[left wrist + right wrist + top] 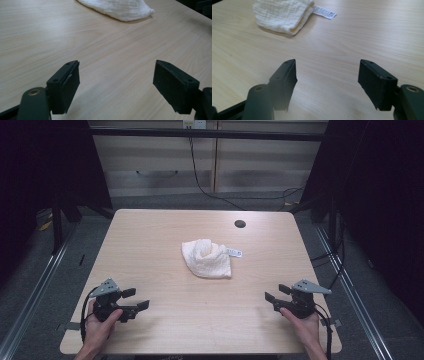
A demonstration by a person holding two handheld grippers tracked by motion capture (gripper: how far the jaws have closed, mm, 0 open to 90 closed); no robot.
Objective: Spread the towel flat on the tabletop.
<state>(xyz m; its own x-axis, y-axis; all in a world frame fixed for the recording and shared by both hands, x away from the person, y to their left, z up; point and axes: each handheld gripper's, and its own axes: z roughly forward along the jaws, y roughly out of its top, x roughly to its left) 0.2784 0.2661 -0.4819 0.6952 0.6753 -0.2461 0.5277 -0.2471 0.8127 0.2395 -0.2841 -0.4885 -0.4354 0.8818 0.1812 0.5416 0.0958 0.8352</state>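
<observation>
While both sit near the table's (150,235) front corners, left gripper (139,300) and right gripper (274,293): jaws spread, empty; crumpled white cloth (207,259) mid-table, well apart.

Pale wood desk in a dim room

The desk (150,240), light woodgrain with rounded corners, has a round dark cable hole (240,224) near its far edge, right of centre. Beyond the far edge stands a pale cabinet (165,165), with a black cable (200,182) hanging down its front and trailing along the grey floor (45,285). Metal rails (37,280) run along both sides.
</observation>
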